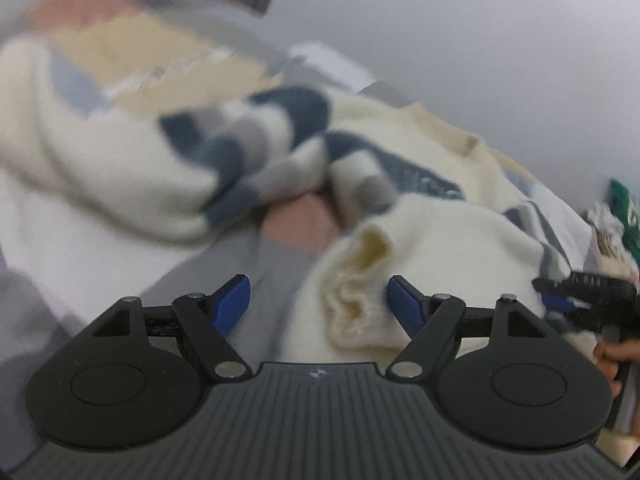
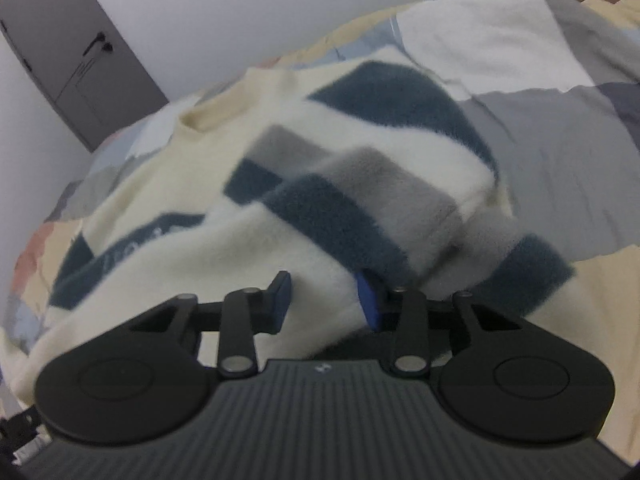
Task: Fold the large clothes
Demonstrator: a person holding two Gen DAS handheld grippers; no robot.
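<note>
Across the patchwork bedspread (image 2: pixel 560 152) lies the cream sweater (image 2: pixel 160 184), its fleecy body crossed by navy and grey bands, bunched up rather than flat. From the right wrist view its collar sits toward 11 o'clock and a banded sleeve (image 2: pixel 360 200) is heaped over the middle of the garment, running down toward 4 o'clock.

The right claw (image 2: pixel 326 296) has its blue pads (image 2: pixel 282 292) parted, with cream fabric filling the gap between them; whether the pads actually pinch the cloth cannot be told.

From the left wrist view, much blurred, a ribbed cream cuff (image 1: pixel 360 300) lies between the fingers of the left claw (image 1: pixel 318 304), which stands released, the pads wide apart and the cuff lying nearer the right pad (image 1: pixel 404 300). At 3 o'clock in that view the other black claw shows with a hand on its handle.

Beyond the sweater, a white towel (image 2: pixel 488 36) lies on the bed toward 1 o'clock of the right wrist view, and a grey door (image 2: pixel 68 60) with a dark handle stands at 10 o'clock against a pale wall (image 2: pixel 260 4).
</note>
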